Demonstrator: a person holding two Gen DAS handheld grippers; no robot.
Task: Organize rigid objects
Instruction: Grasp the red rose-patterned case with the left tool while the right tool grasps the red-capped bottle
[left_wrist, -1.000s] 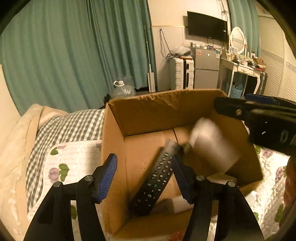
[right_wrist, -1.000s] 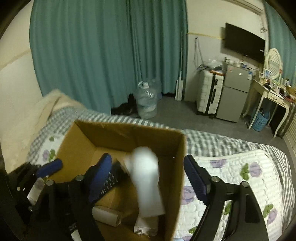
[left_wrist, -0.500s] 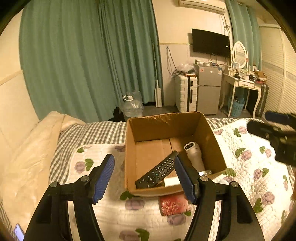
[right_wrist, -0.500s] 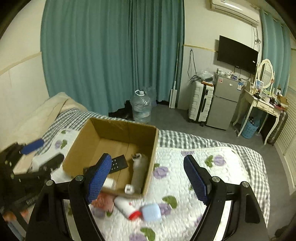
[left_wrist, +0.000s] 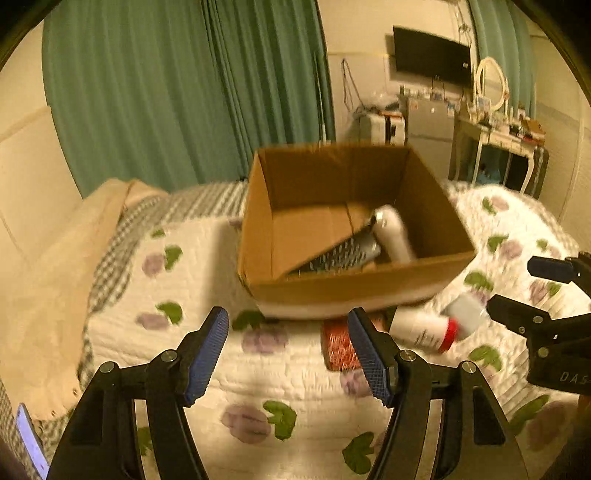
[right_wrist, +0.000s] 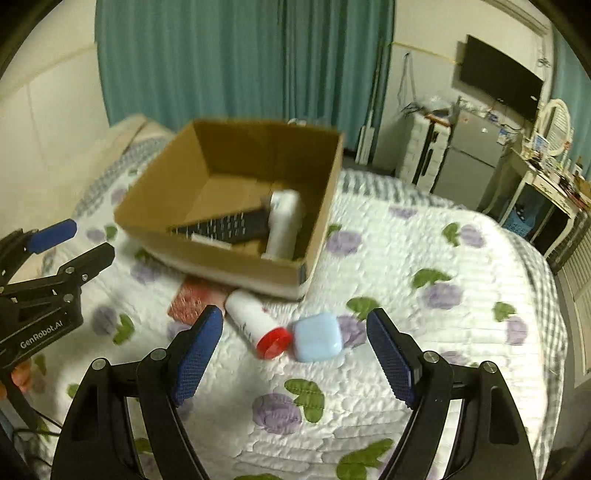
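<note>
Both tools hang above a bed covered by a white quilt (right_wrist: 388, 266) printed with purple flowers and green leaves. The left hand-held gripper (left_wrist: 288, 347) has its blue-padded fingers spread wide with nothing between them; the right hand-held gripper (right_wrist: 295, 350) is likewise spread wide and empty.

Ahead of both stands an open cardboard box (right_wrist: 243, 266), resting on the quilt. Inside it a black remote control (right_wrist: 225, 225) lies slanted across the floor, and a white cylindrical bottle (right_wrist: 282, 225) lies against the box's wall on the side toward the right hand-held gripper, touching the remote's far end.

Just in front of the box, between it and the right hand-held gripper's fingertips, three things lie on the quilt. A white bottle with a red cap (right_wrist: 256, 325) lies on its side, cap end pointing toward the tool. Touching or just beside its cap, on the right, sits a pale blue rounded case (right_wrist: 317, 338). To the left of the bottle, partly tucked under the box's near edge, lies a flat red packet (right_wrist: 194, 299).

In the left wrist view the same red packet (left_wrist: 338, 345) shows just beyond the left hand-held gripper's right finger, with the red-capped bottle (left_wrist: 424, 330) farther right, near the right tool's tips (left_wrist: 517, 291). The picture is blurred.
</note>
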